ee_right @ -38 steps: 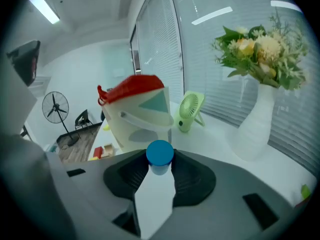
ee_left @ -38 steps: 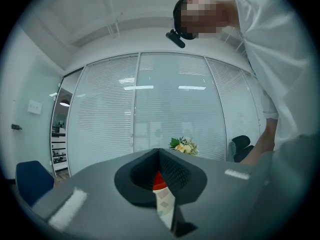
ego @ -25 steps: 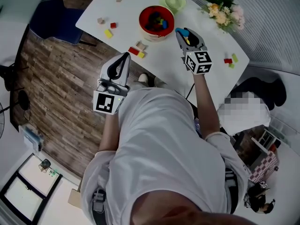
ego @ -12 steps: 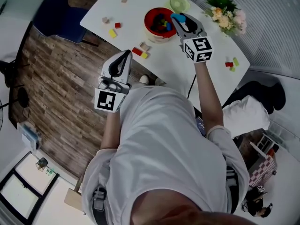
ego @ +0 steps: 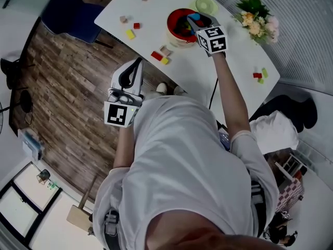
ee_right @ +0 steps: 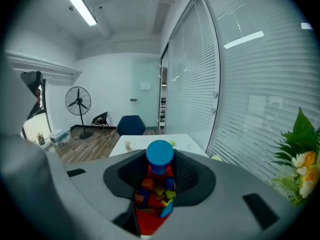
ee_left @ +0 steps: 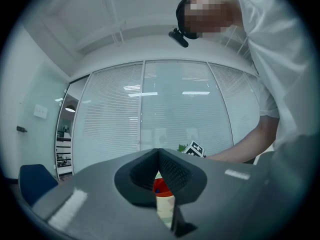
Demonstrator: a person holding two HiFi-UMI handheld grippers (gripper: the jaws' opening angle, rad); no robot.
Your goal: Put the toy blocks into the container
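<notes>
A red bowl (ego: 169,24) with several coloured blocks in it stands at the far side of the white table (ego: 218,61). My right gripper (ego: 196,19) is directly over the bowl, shut on a blue cylinder block (ego: 193,17). In the right gripper view the blue block (ee_right: 160,154) sits between the pads, with the red bowl (ee_right: 147,225) beneath it. My left gripper (ego: 137,64) hangs off the table's near edge, shut and empty. Through the slit under its tips in the left gripper view, the bowl (ee_left: 159,186) shows.
Loose blocks lie on the table: a red, tan and yellow cluster (ego: 161,53) near the bowl, more (ego: 130,34) to the left, a red and green pair (ego: 258,75) at right. A green lid (ego: 206,4) and flowers (ego: 255,17) stand beyond. A blue chair (ego: 73,14) is at left.
My right gripper has carried the blue block leftward from beside the bowl to over it. The left gripper has hardly shifted.
</notes>
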